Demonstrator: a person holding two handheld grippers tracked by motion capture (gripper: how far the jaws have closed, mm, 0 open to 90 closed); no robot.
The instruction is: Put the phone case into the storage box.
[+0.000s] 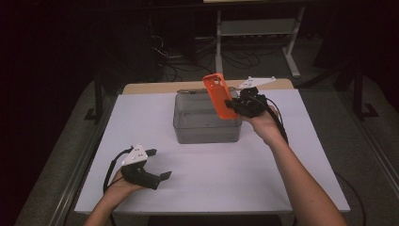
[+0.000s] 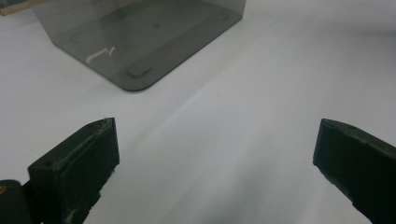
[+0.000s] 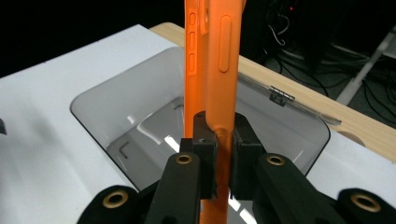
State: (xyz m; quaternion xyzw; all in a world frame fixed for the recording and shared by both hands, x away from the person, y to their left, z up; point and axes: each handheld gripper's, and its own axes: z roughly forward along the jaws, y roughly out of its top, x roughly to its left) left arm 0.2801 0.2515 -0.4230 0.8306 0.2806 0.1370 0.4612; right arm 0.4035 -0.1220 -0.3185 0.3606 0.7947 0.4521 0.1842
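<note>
We see the right tool [image 1: 234, 104] pinching an orange phone case [image 1: 219, 95] by its lower edge, held up in the air above the right end of the grey bin [image 1: 207, 129]. In the right gripper view the case [image 3: 212, 60] stands edge-on between the two jaws, which press on it from both sides, with the open bin [image 3: 93, 100] below and behind it. Case is tilted, top leaning left in the high view. Bin sits mid-worktop [image 1: 263, 183], looks empty as far as we can tell through its tinted walls. Left tool [image 1: 157, 164] rests low near the front left of the worktop, well apart from the bin, jaws spread wide with nothing between them. In the left gripper view the bin [image 2: 140, 42] lies ahead, bare white worktop [image 2: 243, 130] between the jaws.
</note>
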